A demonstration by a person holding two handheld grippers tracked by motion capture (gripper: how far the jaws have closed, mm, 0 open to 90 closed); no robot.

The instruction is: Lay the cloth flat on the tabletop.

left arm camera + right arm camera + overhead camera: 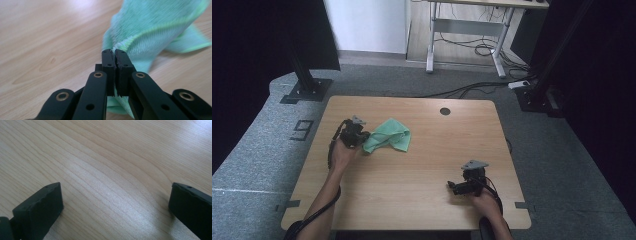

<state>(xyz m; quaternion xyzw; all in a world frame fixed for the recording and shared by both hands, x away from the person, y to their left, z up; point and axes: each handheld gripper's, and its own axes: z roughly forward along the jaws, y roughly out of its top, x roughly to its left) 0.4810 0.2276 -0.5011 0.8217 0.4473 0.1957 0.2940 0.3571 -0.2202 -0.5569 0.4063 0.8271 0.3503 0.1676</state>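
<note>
Your left claw (114, 53) is pinched tight on a corner fold of the green cloth (155, 27), with a sliver of its hem caught between the two black jaws. That thin grip at the edge looks chosen so the rest of the fabric hangs free and can be drawn or spread rather than bunched. In the high view the cloth (388, 135) lies crumpled on the left half of the table (427, 165), just beside your left hand, its near end rising toward the claw. Your right claw (460, 187) rests low near the table's front right, well apart from the cloth, its jaws spread wide over bare wood and holding nothing. It appears parked there, ready to take a second corner once you bring the fabric within reach.
</note>
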